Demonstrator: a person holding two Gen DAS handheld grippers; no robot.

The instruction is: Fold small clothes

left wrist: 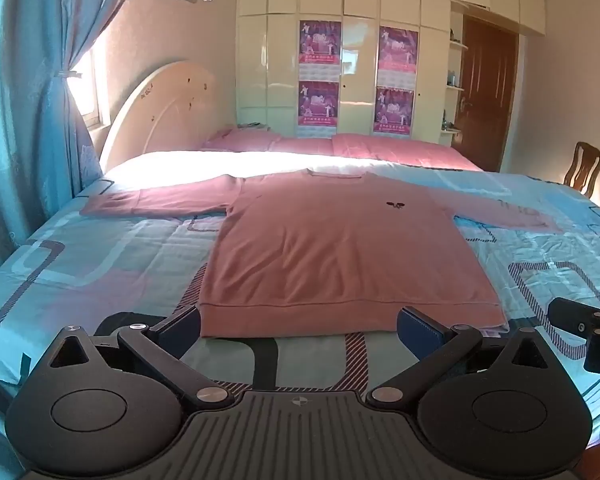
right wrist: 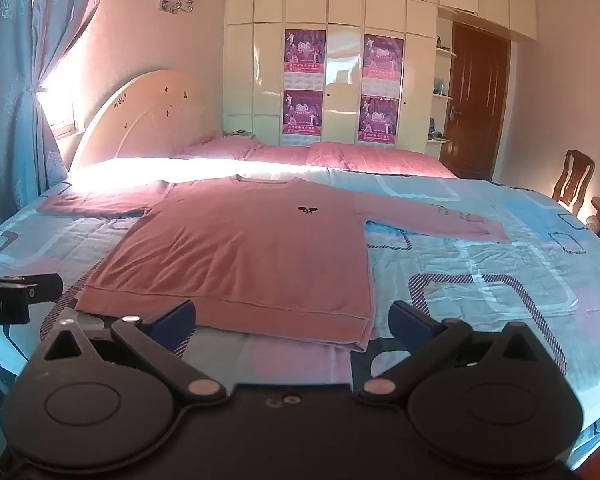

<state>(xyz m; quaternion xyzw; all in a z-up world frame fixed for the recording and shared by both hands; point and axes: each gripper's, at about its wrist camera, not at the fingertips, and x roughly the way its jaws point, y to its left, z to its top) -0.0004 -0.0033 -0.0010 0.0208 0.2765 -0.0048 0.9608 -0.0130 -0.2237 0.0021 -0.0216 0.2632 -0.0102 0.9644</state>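
A pink long-sleeved shirt (left wrist: 332, 244) lies flat, face up, on the bed, both sleeves spread out sideways, hem toward me. It also shows in the right wrist view (right wrist: 244, 256). My left gripper (left wrist: 298, 322) is open and empty, hovering just in front of the hem. My right gripper (right wrist: 292, 320) is open and empty, in front of the hem's right corner. The right gripper's tip shows at the right edge of the left wrist view (left wrist: 588, 320). The left gripper's tip shows at the left edge of the right wrist view (right wrist: 20, 292).
The bed has a blue patterned sheet (left wrist: 100, 256) and pink pillows (left wrist: 380, 148) by a cream headboard (left wrist: 164, 108). A blue curtain (left wrist: 32, 100) hangs left. A cream wardrobe (left wrist: 340, 60), brown door (left wrist: 484, 96) and wooden chair (left wrist: 584, 172) stand beyond.
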